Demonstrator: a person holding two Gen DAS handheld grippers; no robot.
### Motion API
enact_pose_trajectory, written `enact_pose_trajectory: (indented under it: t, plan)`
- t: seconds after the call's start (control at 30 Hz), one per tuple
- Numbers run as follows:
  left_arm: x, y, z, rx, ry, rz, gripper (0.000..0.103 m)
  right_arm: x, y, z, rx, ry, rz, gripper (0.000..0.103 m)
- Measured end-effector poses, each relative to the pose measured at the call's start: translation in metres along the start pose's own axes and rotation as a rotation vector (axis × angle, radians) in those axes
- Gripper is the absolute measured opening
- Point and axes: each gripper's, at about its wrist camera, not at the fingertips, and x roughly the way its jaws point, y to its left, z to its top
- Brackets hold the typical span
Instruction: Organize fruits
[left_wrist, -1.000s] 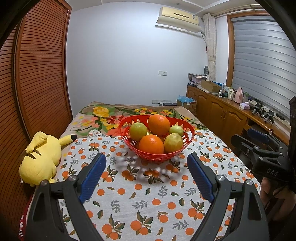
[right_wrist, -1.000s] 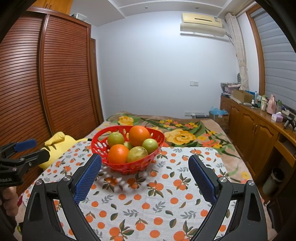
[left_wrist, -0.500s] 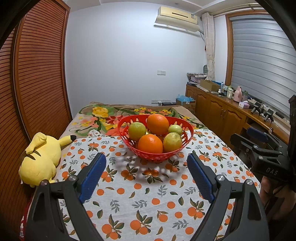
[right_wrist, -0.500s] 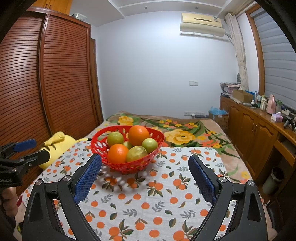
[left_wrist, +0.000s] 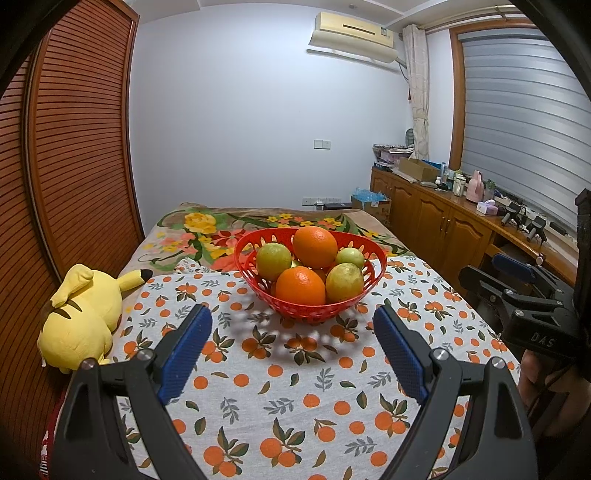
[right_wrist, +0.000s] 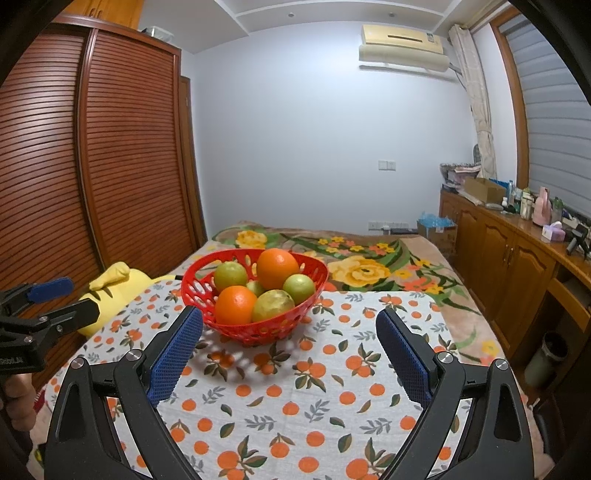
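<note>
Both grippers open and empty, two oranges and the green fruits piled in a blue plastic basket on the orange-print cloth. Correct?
Not quite: the perforated plastic basket is red, not blue, as the left wrist view shows. The rest holds: left gripper and right gripper open and empty, two oranges and green fruits piled on the orange-print cloth.

Bare cloth (left_wrist: 295, 384) ahead, free passage to basket (left_wrist: 309, 312); plush toy (left_wrist: 83, 314) crowds left edge.

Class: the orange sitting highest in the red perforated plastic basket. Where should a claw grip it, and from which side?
Grip the topmost round orange across its widest middle, descending from above: it crowns the pile, its upper half clear of the red perforated plastic basket, while green fruits crowd its lower sides.
</note>
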Motion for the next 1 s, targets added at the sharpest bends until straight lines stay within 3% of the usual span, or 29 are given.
enact_pose_trajectory:
  t: [1.0]
  plan:
    - [-0.0002, -0.0028, 0.0002, 0.001, 0.001, -0.004, 0.090, 0.0001, -0.0008, -0.0003, 0.002, -0.001, 0.001, 0.097]
